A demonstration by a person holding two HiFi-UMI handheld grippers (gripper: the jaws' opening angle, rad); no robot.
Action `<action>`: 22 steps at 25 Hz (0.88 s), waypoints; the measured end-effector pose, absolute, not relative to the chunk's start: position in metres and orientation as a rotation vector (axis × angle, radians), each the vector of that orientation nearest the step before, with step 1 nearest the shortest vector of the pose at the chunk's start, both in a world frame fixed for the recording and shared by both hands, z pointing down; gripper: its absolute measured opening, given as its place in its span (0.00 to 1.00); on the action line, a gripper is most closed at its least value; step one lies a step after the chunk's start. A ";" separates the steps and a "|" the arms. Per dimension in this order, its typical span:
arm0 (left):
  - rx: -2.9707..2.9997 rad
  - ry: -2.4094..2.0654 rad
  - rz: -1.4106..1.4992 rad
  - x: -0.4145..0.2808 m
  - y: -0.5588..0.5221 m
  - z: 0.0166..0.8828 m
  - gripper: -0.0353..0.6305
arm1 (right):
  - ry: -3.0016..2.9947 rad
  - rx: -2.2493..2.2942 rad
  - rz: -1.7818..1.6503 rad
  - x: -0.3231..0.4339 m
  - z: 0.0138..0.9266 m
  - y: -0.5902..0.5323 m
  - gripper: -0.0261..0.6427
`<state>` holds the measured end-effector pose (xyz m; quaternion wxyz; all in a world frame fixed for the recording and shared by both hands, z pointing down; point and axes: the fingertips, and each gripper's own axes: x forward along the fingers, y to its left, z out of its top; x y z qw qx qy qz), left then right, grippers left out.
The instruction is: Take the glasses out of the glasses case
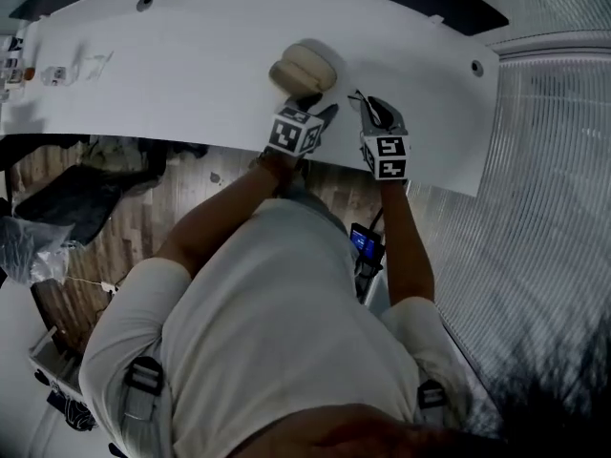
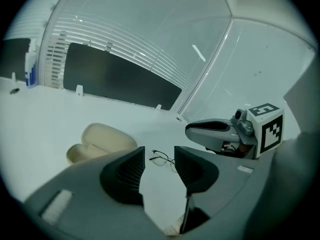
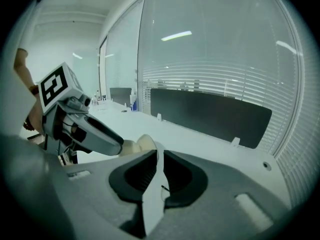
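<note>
- left gripper (image 2: 159,153) is spread wide, nothing in it
- right gripper (image 3: 160,155) is almost closed, just a sliver of gap, gripping nothing
- glasses (image 2: 163,158) lie on the white table (image 2: 75,109), just beside the open beige glasses case (image 2: 102,141)

I wear a white short-sleeved T-shirt (image 1: 277,313), with grey harness straps (image 1: 141,389) and dark buckles over both shoulders. My left gripper (image 1: 323,114) and right gripper (image 1: 367,106) are smooth, rounded grey shells. Each carries a white cube (image 1: 294,132) printed with black square markers. The inner pads (image 2: 125,176) are black and finely ribbed, set in dark scooped recesses. A small round camera lens (image 2: 240,116) sits beside the right cube, dark wiring (image 2: 231,146) shows beneath that shell, and a pale rectangular label (image 2: 245,169) marks the housing.
</note>
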<state>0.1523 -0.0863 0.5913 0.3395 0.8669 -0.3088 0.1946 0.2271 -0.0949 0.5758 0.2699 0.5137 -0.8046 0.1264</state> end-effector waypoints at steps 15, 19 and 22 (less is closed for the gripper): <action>2.301 -0.909 0.346 0.079 -0.096 0.535 0.33 | -2.371 1.375 0.225 0.141 0.494 -0.089 0.10; 2.363 -0.904 0.307 0.072 -0.092 0.516 0.33 | -2.410 1.389 0.219 0.134 0.476 -0.084 0.10; 2.438 -0.895 0.260 0.070 -0.086 0.489 0.33 | -2.454 1.413 0.203 0.129 0.454 -0.077 0.10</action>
